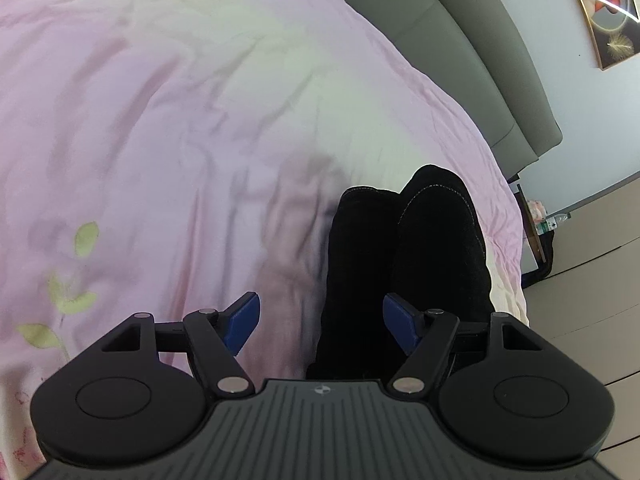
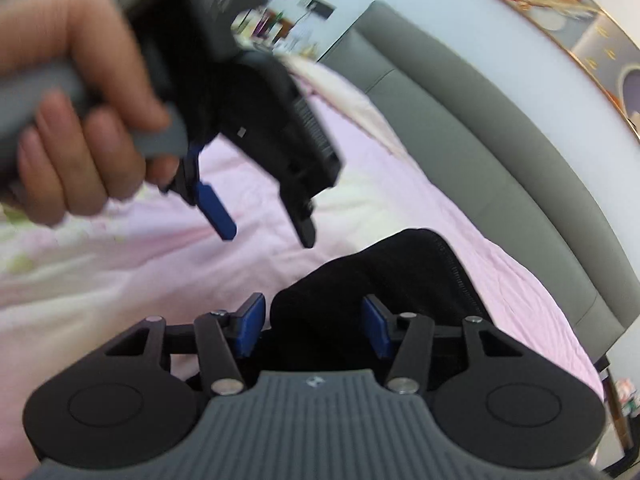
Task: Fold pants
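Note:
The black pants (image 1: 404, 264) lie bunched on the pink bedspread (image 1: 160, 140), reaching under my left gripper's right finger. My left gripper (image 1: 320, 322) is open and empty just above them. In the right wrist view the pants (image 2: 380, 280) fill the space between the blue pads of my right gripper (image 2: 314, 326), whose jaws stand wide apart around the cloth. The left gripper (image 2: 268, 236) also shows there, blurred, held in a hand at the upper left, its fingers apart above the bedspread (image 2: 160, 264).
A grey padded headboard (image 2: 500, 160) runs along the bed's far side. Framed pictures (image 2: 560, 28) hang on the pale wall. The bed's edge and a floor with a small stand (image 1: 540, 232) lie to the right in the left wrist view.

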Available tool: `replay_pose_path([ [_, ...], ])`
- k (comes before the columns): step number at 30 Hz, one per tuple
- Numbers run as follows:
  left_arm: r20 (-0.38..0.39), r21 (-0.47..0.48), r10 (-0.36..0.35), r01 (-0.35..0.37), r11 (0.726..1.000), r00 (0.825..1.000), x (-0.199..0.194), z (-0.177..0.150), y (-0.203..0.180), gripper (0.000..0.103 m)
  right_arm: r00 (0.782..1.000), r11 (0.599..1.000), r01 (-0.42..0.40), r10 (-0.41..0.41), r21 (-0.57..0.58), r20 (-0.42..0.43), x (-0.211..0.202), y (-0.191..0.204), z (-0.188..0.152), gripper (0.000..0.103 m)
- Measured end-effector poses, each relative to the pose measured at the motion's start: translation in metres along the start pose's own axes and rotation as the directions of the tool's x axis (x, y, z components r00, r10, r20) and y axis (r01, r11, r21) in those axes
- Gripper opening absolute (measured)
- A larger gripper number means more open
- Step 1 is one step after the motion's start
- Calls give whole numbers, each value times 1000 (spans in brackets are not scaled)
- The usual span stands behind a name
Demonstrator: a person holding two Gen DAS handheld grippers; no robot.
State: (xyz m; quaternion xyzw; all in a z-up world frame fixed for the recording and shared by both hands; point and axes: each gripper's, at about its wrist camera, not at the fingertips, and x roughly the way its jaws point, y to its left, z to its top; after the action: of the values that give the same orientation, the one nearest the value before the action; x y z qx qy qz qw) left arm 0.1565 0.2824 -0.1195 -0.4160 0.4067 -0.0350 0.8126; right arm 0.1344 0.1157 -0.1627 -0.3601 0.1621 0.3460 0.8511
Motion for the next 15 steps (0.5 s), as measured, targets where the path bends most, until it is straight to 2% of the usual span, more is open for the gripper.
replay_pose_path([
  [3,-4,3,-27,27,1000,1000,0,-1,-2,82,1000,997,-5,4,82,13,-26,-27,-5,49],
  [6,-26,11,-66,66,998,998,-1,-6,-7,83,999,995,-1,5,102,-39,-29,-47,-19,48],
  [9,-52,21,-119,120,993,992,4,-11,-12,84,994,996,10,-1,86,-111,-19,-52,-36,41],
  [10,-59,29,-133,135,990,989,5,-12,-14,85,991,997,9,0,72,-131,-16,-49,-42,35],
  [11,-65,38,-146,148,988,987,6,-14,-17,85,989,998,2,7,58,-151,-10,-48,-45,18],
  [12,-71,48,-153,156,987,986,7,-15,-18,85,986,999,-2,10,46,-166,-6,-46,-48,9],
  [13,-74,59,-154,158,986,985,8,-15,-20,85,985,999,-4,9,33,-172,-5,-48,-49,6],
  [15,-67,74,-148,153,985,987,8,-16,-21,85,991,1000,-10,10,2,-131,-11,-37,-46,6],
])
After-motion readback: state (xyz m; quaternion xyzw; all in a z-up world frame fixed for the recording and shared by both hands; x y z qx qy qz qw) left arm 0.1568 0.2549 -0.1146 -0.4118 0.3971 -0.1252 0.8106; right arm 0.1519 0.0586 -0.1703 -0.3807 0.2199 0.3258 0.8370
